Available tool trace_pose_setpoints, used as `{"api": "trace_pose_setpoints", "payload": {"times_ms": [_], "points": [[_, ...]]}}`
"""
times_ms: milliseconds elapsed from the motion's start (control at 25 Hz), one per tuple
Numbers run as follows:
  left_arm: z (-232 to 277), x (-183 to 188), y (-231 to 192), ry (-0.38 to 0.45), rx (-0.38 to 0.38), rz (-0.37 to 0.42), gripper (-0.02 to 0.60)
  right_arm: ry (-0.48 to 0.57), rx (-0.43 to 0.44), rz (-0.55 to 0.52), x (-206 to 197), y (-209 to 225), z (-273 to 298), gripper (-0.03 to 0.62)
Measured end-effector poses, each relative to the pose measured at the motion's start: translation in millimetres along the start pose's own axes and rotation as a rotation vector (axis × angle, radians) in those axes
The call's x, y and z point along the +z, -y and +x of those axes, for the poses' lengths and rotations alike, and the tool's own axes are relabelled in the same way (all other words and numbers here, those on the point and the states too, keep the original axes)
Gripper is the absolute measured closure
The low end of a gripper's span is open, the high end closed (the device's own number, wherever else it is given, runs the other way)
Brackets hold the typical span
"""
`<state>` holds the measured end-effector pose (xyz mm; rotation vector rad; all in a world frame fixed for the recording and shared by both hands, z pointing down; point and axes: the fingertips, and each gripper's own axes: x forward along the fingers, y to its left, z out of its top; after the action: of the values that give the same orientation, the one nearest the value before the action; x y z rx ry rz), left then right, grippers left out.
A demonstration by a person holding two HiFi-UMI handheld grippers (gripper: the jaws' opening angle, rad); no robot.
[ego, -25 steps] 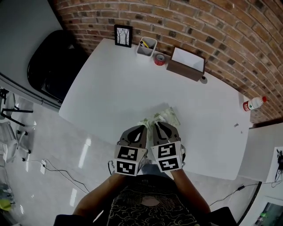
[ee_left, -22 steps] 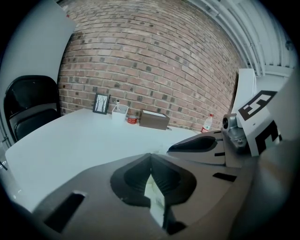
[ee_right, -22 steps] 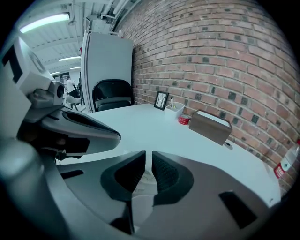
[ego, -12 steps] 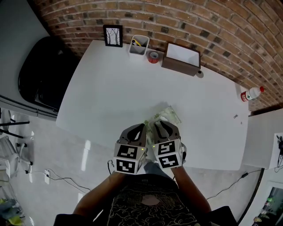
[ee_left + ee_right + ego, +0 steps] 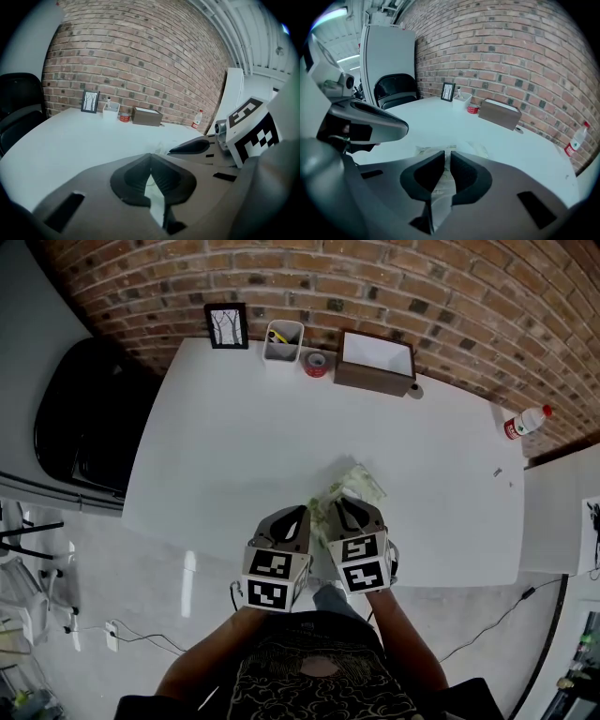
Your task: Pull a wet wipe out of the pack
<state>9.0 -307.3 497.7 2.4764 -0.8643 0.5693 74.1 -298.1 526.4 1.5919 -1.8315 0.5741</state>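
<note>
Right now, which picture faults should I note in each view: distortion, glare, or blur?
Head view: the brick wall bows, and glare streaks the floor. Left gripper view: dark corners, the near fingers soft. Right gripper view: the same bowing, soft fingers.

Two grippers show: the left gripper (image 5: pixel 302 512) and the right gripper (image 5: pixel 335 504). There is one table (image 5: pixel 253 427), one pack (image 5: pixel 356 486), one picture frame (image 5: pixel 226 326), one pen cup (image 5: pixel 282 342), one tape roll (image 5: pixel 314 363), one brown box (image 5: pixel 375 362), one bottle (image 5: pixel 524 422) and one black chair (image 5: pixel 80 418).
</note>
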Motion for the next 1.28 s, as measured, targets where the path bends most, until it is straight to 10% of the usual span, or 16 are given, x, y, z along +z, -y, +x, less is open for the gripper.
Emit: {"api": "trace_pose_setpoints", "payload": {"times_ms": [1280], "points": [[-26,13,13,0.029,-0.180,0.084,0.571,0.149,-0.158,0.245,18,5,-44,0.577]]}}
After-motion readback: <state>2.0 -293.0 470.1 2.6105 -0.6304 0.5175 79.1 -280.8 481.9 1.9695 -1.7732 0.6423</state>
